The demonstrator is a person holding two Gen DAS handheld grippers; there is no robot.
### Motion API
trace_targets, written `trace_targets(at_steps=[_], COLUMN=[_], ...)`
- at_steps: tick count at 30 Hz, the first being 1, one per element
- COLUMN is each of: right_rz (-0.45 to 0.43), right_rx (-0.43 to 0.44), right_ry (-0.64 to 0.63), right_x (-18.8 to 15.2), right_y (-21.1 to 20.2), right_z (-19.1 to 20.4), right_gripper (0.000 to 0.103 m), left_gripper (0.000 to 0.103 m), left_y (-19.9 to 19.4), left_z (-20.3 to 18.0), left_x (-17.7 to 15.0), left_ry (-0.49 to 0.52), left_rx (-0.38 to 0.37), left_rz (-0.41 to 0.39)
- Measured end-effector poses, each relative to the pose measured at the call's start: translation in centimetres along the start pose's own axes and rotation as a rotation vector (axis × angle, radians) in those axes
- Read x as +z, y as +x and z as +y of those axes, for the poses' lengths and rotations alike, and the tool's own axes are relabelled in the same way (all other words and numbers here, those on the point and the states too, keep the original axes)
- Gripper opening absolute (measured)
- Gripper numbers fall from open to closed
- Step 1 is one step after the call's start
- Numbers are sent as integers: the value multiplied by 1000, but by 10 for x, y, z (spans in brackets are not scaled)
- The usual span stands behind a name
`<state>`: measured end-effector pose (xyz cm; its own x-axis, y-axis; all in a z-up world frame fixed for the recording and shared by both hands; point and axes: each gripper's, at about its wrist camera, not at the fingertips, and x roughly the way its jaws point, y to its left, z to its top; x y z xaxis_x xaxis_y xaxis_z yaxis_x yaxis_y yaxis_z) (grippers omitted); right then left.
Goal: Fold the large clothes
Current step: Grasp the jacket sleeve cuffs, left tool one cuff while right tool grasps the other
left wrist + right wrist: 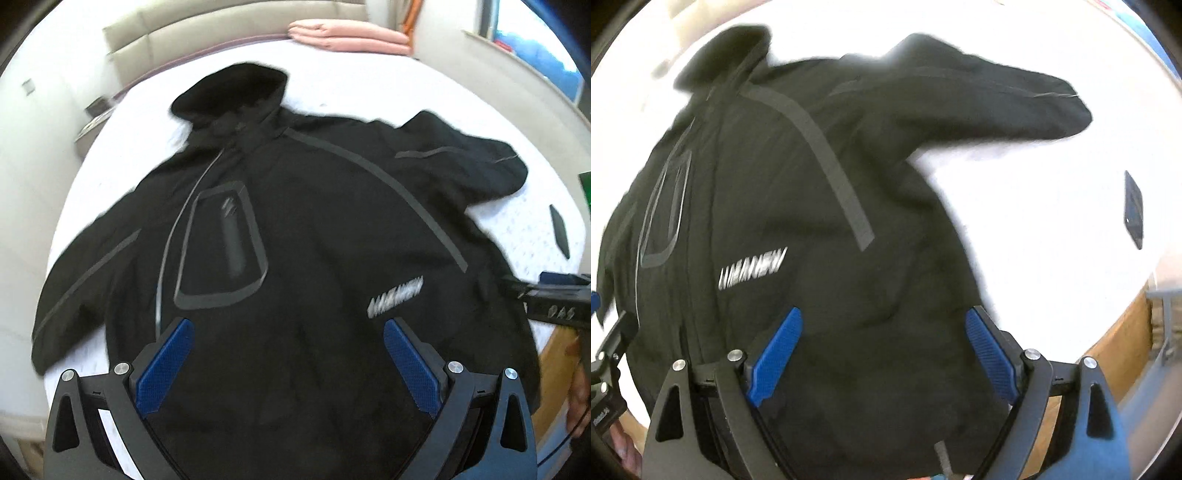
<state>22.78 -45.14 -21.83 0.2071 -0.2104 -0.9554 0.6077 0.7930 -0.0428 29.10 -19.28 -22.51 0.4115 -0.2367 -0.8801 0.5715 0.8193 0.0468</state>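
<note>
The jacket (pixel 295 229) lies spread front-up on the bed (pixel 369 81), ready for folding, with both grippers, left (pixel 288 354) and right (pixel 882 350), spread wide over its hem, pinching nothing.

The jacket (pixel 295 229) lies spread on the bed (pixel 369 85), hood toward the headboard (pixel 221 33). Folded towels (pixel 351 37) rest behind it; a phone (pixel 559 230) lies to its right.
</note>
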Motion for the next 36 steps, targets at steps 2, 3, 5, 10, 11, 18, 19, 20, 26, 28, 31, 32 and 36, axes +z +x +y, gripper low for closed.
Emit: trace_targets(at_steps=[2, 3, 5, 10, 11, 18, 19, 20, 26, 28, 31, 32, 36], right_rz=[-59, -75, -104, -130, -123, -68, -63, -61, -51, -29, -58, -56, -166], right_rx=[-52, -65, -70, 22, 64, 181, 208, 240, 338, 361, 361, 379, 296], right_ry=[36, 56, 117, 313, 367, 503, 527, 551, 600, 611, 544, 526, 449], right_x=[24, 40, 67, 138, 154, 220, 226, 230, 255, 262, 276, 277, 276], right_y=[-4, -1, 6, 46, 58, 122, 131, 139, 179, 193, 190, 187, 134], right_z=[-32, -45, -82, -184, -211, -323, -336, -346, -374, -376, -369, -366, -358], right_gripper=[92, 92, 92, 92, 92, 91, 90, 90, 82, 80, 39, 25, 19], left_gripper=[103, 103, 103, 103, 103, 102, 102, 102, 84, 84, 84, 84, 56], left_y=[6, 10, 21, 57, 68, 126, 134, 142, 188, 197, 206, 209, 214], left_z=[-13, -21, -42, -104, -119, -200, -208, -215, -237, -239, -244, -248, -259], left_x=[30, 43, 75, 139, 152, 209, 215, 220, 237, 238, 240, 241, 244], left_ry=[32, 43, 78, 100, 103, 78, 73, 70, 60, 47, 53, 62, 96], left_rx=[-8, -7, -6, 0, -2, -80, -88, -91, -99, -115, -115, -108, -126], left_rz=[-31, -43, -60, -105, -106, -63, -55, -46, 39, 58, 69, 74, 90])
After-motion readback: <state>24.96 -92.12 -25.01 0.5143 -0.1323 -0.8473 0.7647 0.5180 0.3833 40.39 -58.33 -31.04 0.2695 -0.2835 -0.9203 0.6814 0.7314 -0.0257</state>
